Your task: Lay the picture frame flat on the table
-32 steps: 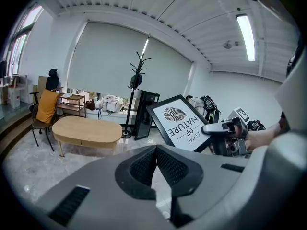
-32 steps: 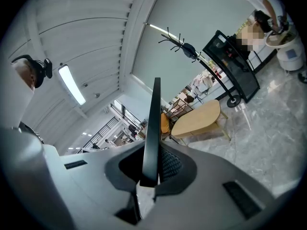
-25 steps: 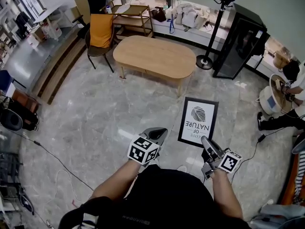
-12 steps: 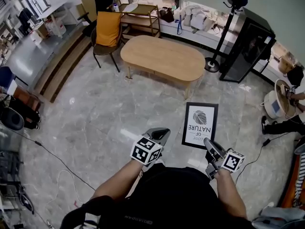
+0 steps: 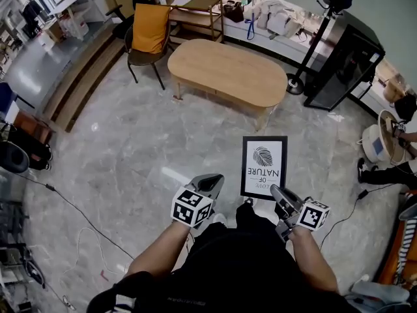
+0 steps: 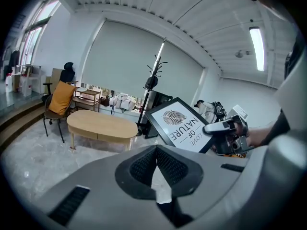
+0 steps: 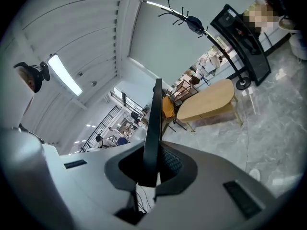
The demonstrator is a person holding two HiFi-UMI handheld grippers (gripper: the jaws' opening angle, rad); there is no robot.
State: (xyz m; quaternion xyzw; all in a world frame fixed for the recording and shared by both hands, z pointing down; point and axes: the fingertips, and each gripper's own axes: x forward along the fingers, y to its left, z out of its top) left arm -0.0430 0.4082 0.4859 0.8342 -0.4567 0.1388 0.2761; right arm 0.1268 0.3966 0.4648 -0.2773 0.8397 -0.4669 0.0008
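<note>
The picture frame [image 5: 263, 167] is black with a white print of a leaf and lettering. It hangs in the air above the marble floor, with my right gripper [image 5: 277, 194] shut on its near lower corner. In the right gripper view the frame [image 7: 153, 123] stands edge-on between the pads. My left gripper [image 5: 208, 186] is beside it to the left, shut and holding nothing. From the left gripper view I see the frame [image 6: 181, 128] face-on and tilted, with the right gripper [image 6: 225, 128] on its edge. The oval wooden table [image 5: 228, 72] stands ahead, its top bare.
A chair with an orange cushion [image 5: 148, 28] stands at the table's left end. A coat stand [image 5: 319, 38] and a black cabinet [image 5: 345, 64] are at its right. A person [image 5: 401, 109] sits at the far right. Cables [image 5: 71, 207] trail over the floor at left.
The frame has swung a little left and now sits squarer in the head view. The table sits slightly further right in the head view. Both grippers keep their hold and state.
</note>
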